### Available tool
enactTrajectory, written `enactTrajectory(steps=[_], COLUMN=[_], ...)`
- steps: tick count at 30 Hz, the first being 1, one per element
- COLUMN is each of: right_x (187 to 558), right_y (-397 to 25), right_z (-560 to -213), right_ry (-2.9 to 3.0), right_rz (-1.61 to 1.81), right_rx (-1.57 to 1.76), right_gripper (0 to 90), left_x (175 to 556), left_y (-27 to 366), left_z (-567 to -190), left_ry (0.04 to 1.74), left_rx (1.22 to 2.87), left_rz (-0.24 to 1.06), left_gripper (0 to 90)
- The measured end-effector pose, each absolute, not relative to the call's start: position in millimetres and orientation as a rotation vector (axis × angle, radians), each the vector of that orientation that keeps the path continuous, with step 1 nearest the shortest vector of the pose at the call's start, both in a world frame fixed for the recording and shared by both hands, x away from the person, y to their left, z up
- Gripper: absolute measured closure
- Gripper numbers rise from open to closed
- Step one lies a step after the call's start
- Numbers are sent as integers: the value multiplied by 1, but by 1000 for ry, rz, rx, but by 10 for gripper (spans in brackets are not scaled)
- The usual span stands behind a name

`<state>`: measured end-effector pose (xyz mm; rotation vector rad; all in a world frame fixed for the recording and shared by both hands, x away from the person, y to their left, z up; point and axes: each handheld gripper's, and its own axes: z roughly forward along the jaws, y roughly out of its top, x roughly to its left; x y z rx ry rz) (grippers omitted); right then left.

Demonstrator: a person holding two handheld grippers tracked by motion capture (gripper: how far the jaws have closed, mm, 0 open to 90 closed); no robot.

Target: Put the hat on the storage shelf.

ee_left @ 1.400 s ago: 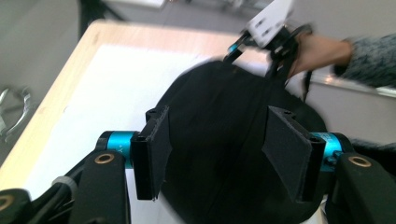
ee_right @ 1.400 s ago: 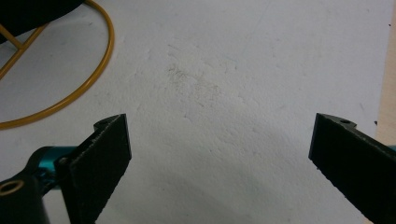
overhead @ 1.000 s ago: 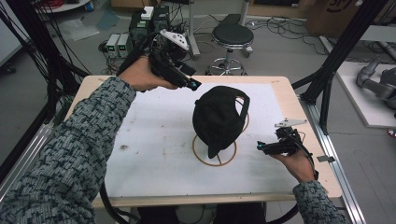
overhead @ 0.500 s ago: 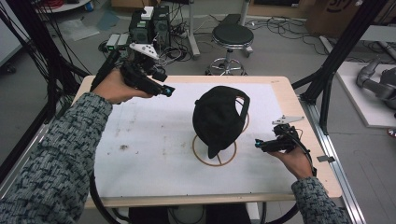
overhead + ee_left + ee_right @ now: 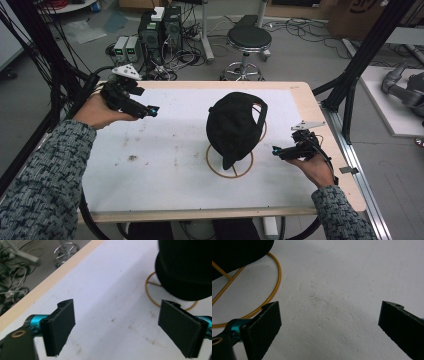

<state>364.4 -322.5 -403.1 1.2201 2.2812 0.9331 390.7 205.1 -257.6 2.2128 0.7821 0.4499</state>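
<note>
A black cap (image 5: 235, 126) rests on a gold wire stand whose ring base (image 5: 230, 161) lies on the white table top (image 5: 165, 165). My left gripper (image 5: 152, 110) is held at the table's far left, well apart from the cap, its jaws wide open and empty. In the left gripper view the cap (image 5: 186, 267) and stand ring (image 5: 152, 293) lie ahead at the upper right. My right gripper (image 5: 276, 151) hovers just right of the ring base, open and empty. The right gripper view has the ring (image 5: 265, 293) and the cap's edge (image 5: 235, 251) at the upper left.
A round stool (image 5: 248, 40) and electronic boxes with cables (image 5: 155, 30) stand on the floor beyond the far edge. Black frame posts (image 5: 360, 65) rise to the right of the table. The white top carries faint stains (image 5: 132, 157) at the left.
My left gripper has drawn back leftward from beside the cap to the table's far left. The right gripper and the cap have stayed put.
</note>
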Motion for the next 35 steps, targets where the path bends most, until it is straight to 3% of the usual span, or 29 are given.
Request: enactTrajectory(steps=[17, 35], right_x=[370, 369], right_y=[-316, -313], right_z=[-407, -404], right_ry=[2300, 2291], right_rz=[909, 917], right_rx=[1207, 1198], right_gripper=[44, 44], left_x=[372, 370], left_y=[242, 246], left_z=[-306, -312], left_ry=[914, 922], left_rx=[2277, 2268], left_rz=[511, 526], left_gripper=[126, 127])
